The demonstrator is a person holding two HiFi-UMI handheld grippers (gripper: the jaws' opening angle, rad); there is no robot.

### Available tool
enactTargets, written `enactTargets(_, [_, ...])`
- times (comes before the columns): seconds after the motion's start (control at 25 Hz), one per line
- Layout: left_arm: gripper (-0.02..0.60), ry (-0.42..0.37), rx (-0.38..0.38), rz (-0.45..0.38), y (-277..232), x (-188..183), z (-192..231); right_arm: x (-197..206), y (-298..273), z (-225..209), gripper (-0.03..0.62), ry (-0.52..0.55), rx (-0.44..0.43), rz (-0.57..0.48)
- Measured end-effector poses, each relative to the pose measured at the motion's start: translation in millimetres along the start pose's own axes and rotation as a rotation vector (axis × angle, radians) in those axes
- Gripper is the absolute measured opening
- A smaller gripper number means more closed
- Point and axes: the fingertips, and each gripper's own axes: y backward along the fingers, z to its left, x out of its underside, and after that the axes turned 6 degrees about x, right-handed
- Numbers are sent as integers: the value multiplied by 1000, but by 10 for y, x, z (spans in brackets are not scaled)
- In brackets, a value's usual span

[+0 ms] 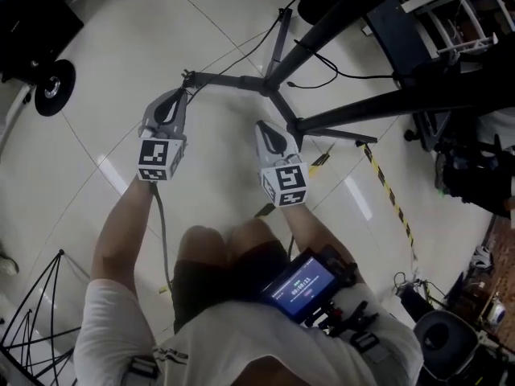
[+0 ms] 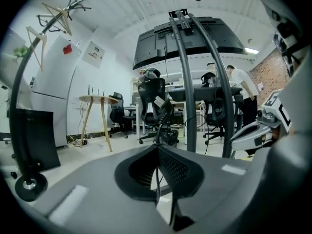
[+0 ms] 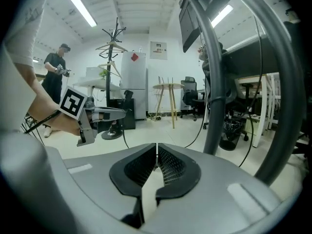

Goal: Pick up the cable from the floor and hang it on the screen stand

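Left gripper view shows me the left gripper [image 2: 157, 147] with its jaws pinched shut on the thin black cable [image 2: 157, 130], which runs out past their tips. The screen stand [image 2: 187, 82] rises just ahead. On the right gripper [image 3: 156, 147] the jaws nearly touch; I cannot tell whether cable sits between them. Both are held above the floor [image 1: 213, 135].

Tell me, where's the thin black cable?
The thin black cable is pinched in the left gripper, at the head view's left, beside the black metal stand's legs.
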Motion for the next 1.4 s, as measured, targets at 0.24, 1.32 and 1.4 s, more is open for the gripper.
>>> enactTargets(0.24, [5,47,-10,0,269,-1329,-92,-1108,534,-22,25,-12,-20,10])
enactTargets(1.32, [5,-14,27,-277,1386,-6704,-165,-6459,2388,157,25,122,-36,-368])
enactTargets(1.4, [5,-23,28,-312,1434,-6961,-243,-6688,2553,94,25,148,-29,-406])
